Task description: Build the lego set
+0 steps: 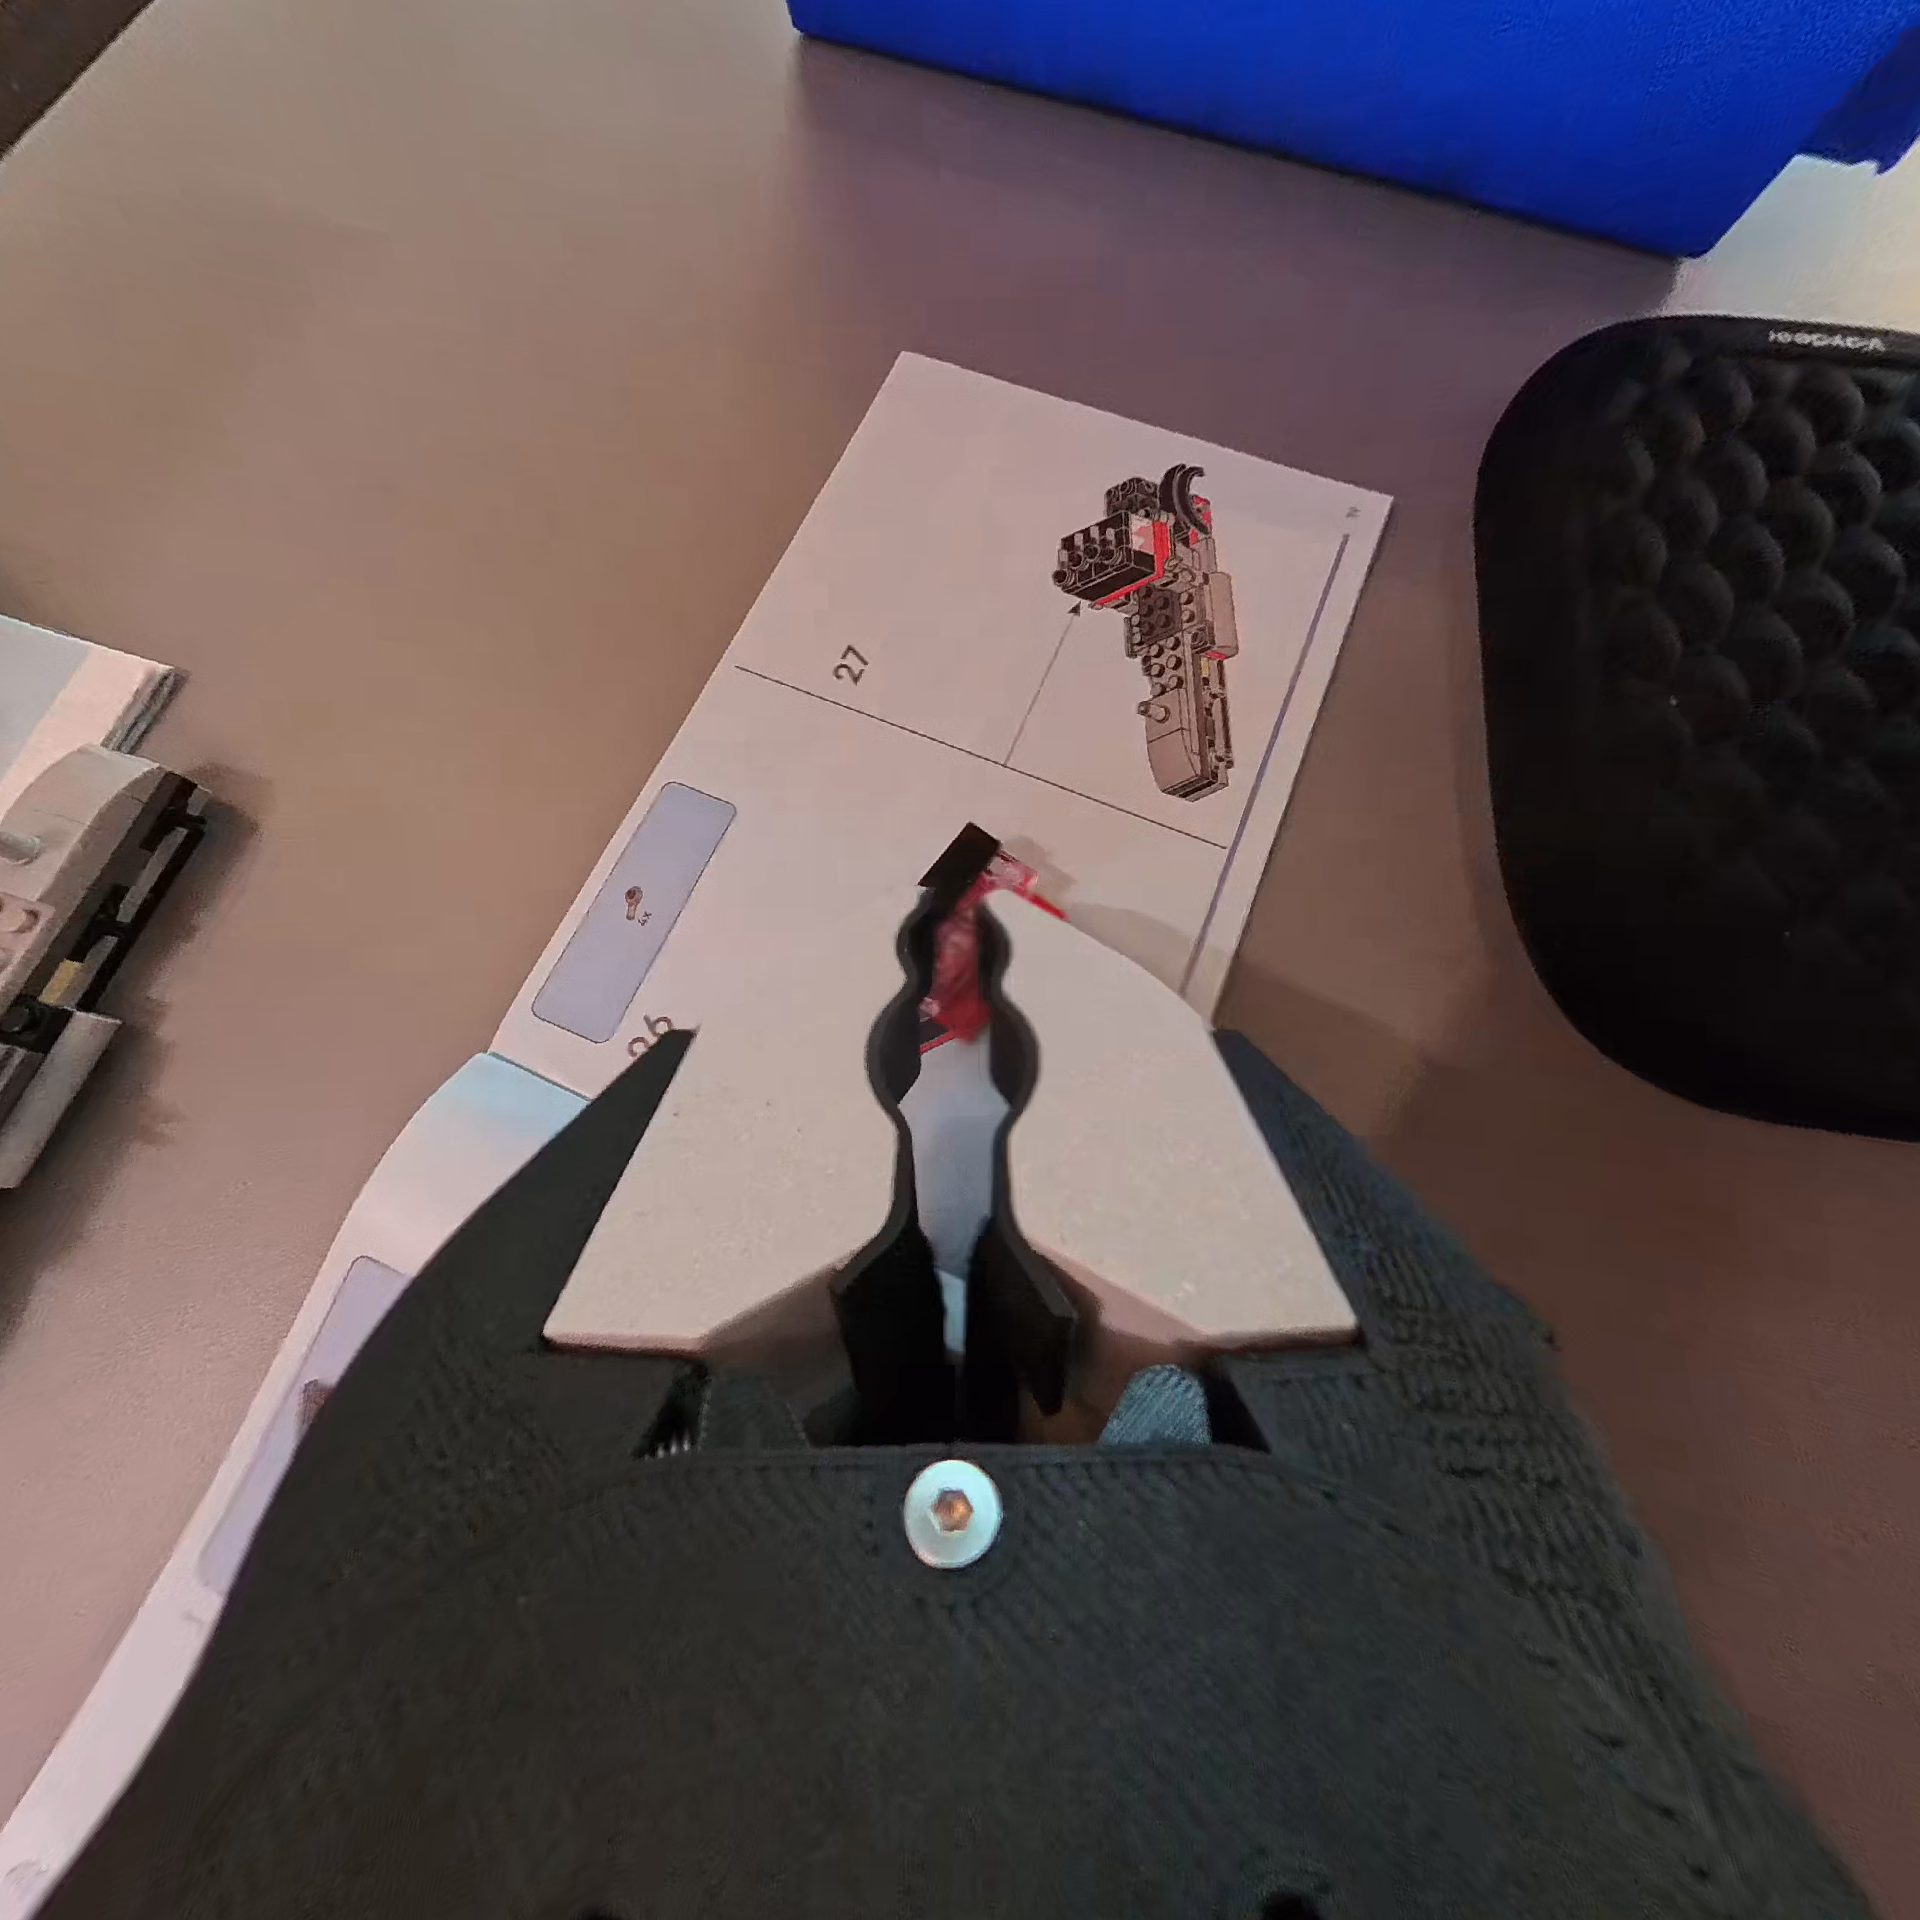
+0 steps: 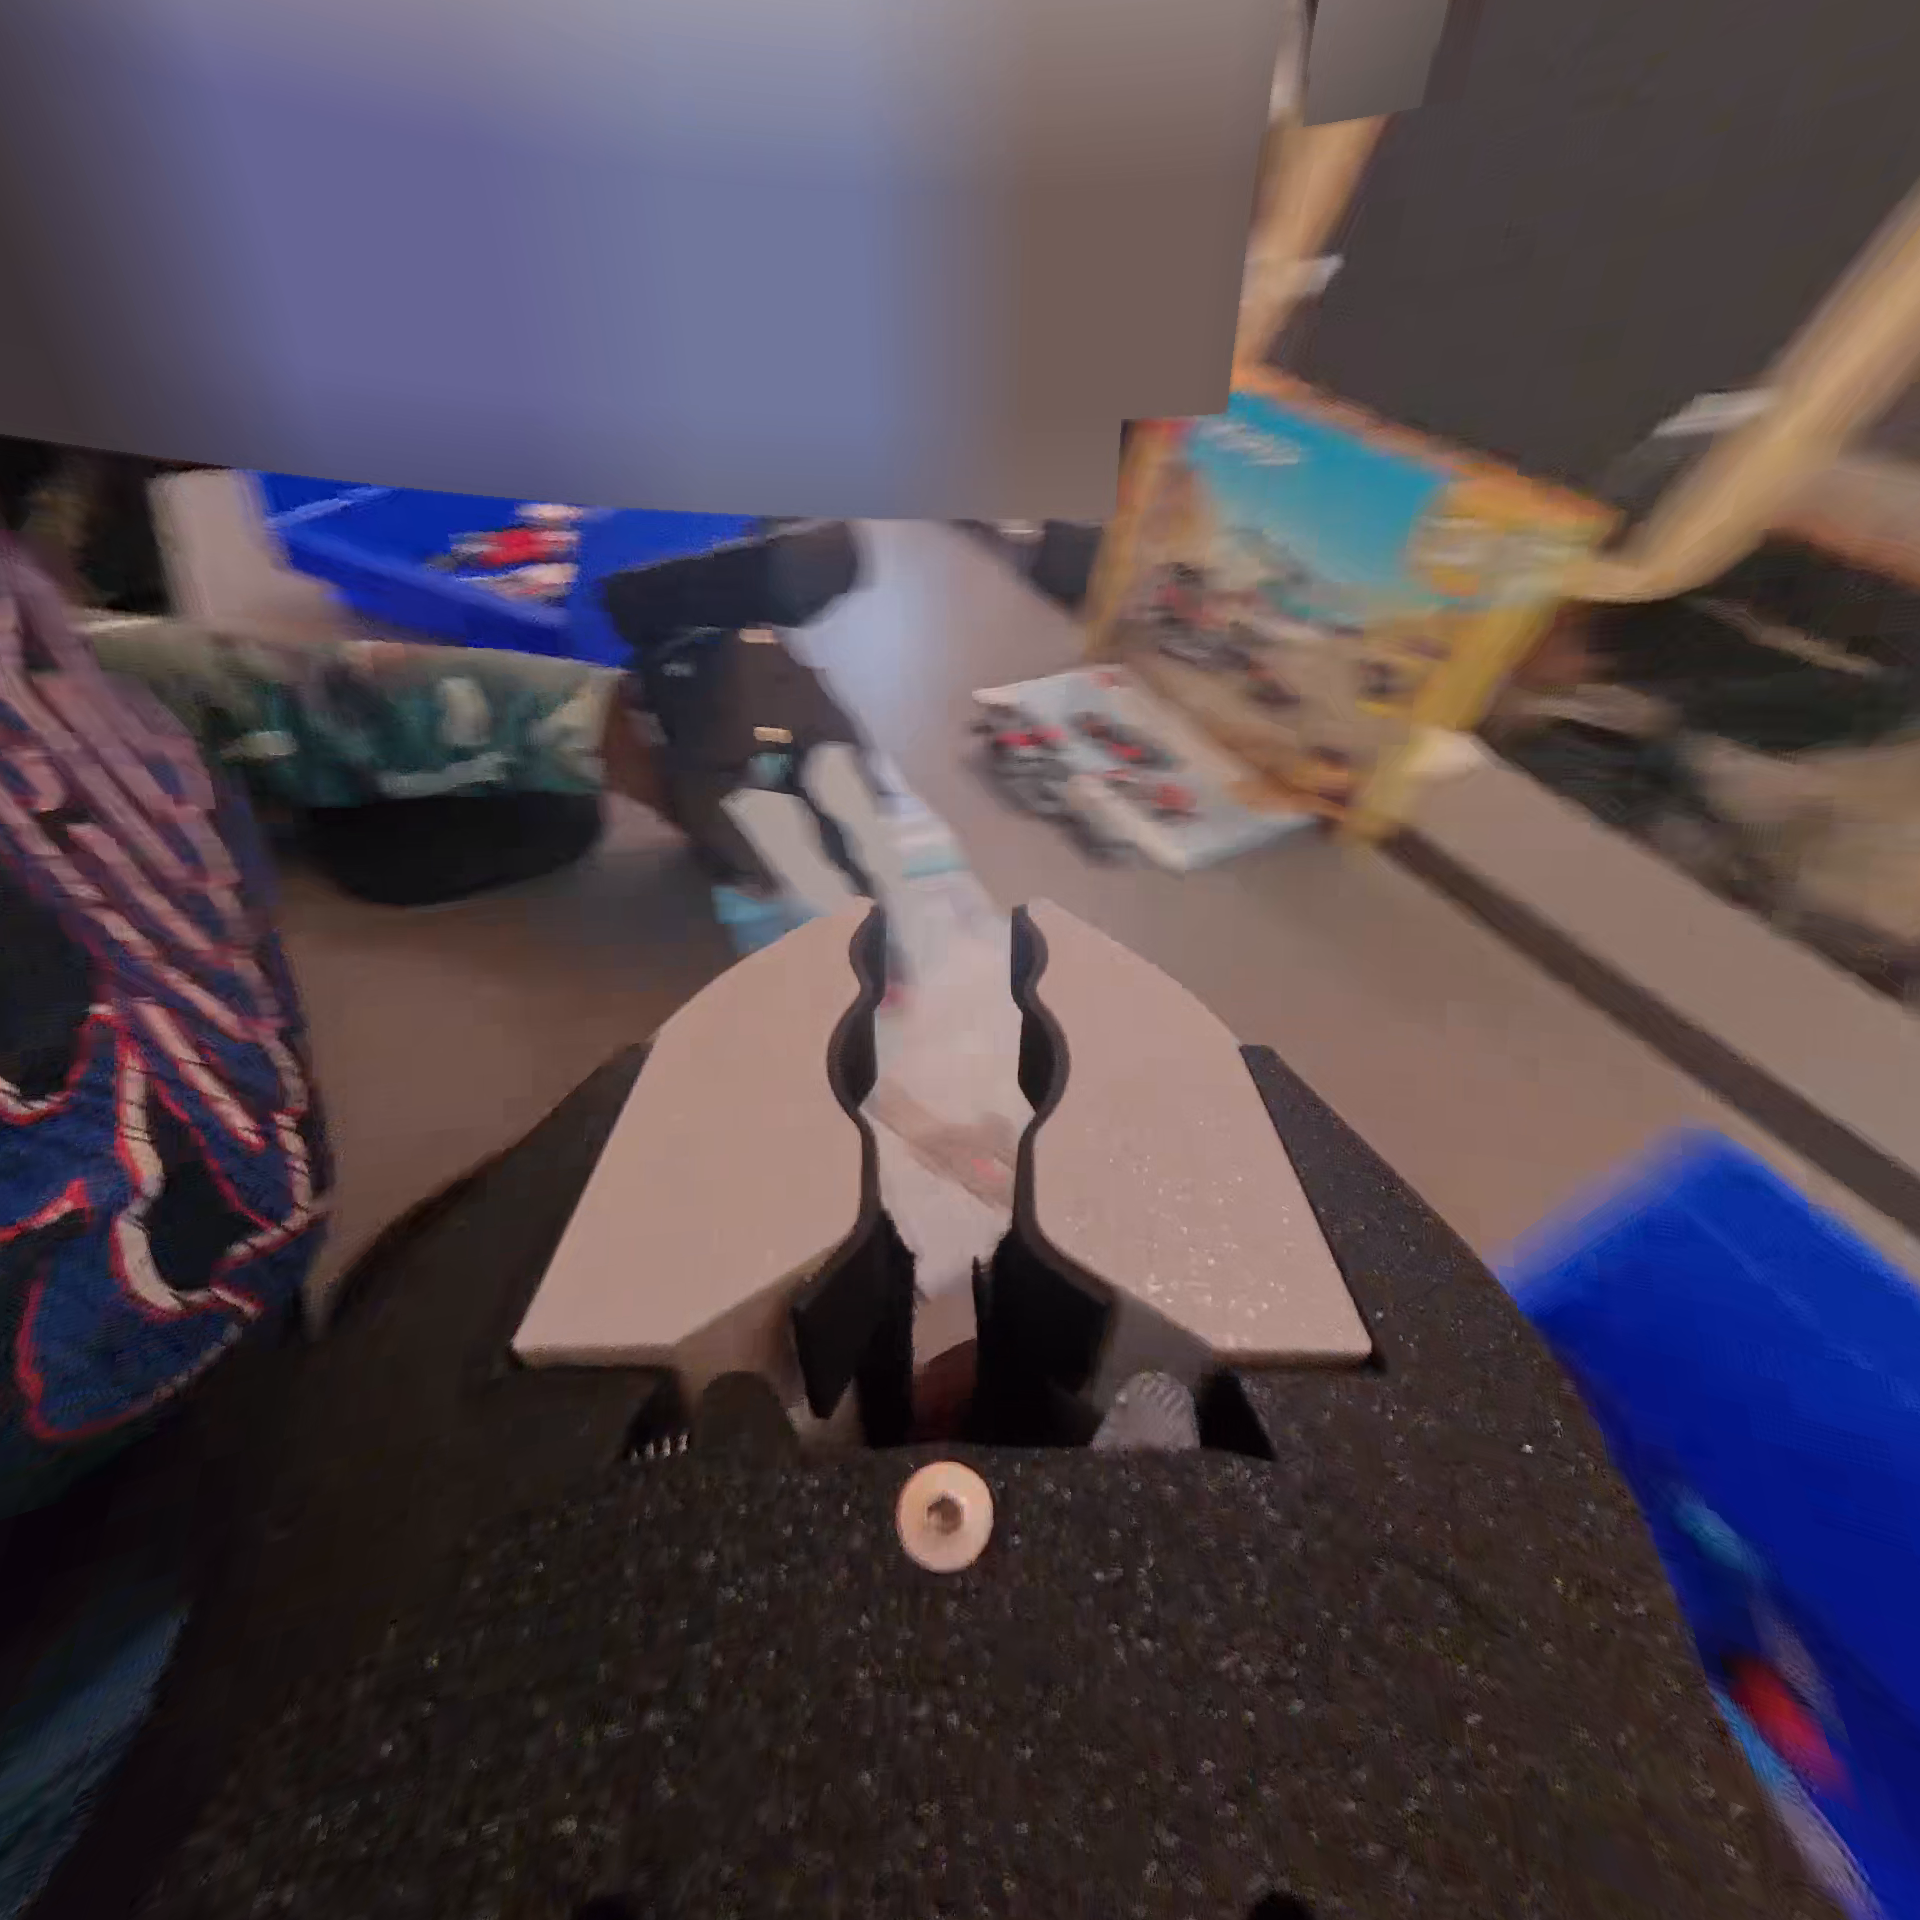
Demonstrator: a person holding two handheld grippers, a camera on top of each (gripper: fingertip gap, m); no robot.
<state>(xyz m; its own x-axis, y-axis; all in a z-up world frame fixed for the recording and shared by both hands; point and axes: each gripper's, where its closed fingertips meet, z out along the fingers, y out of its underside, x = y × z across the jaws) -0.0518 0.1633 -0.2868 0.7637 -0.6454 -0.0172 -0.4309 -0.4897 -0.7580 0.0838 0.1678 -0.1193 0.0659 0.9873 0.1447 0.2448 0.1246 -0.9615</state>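
The right wrist view is strongly blurred. The right gripper (image 2: 943,925) has its fingers a little apart, with nothing held. The left gripper (image 1: 961,914) is clamped on a small red and black lego piece (image 1: 971,935), half hidden, above the instruction booklet (image 1: 935,665). A partly built grey model (image 1: 73,935) is cut off at 9 o'clock. The table (image 1: 416,416) is grey-brown, with a blue bin (image 1: 1351,94) at 12 o'clock and a black pad (image 1: 1714,707) at 3 o'clock.

Setting: indoor hobby or work table (image 1: 416,416). Evidence: instruction booklet (image 1: 935,727), blue bins (image 1: 1455,114), boxed toy set (image 2: 1340,613) upper right.
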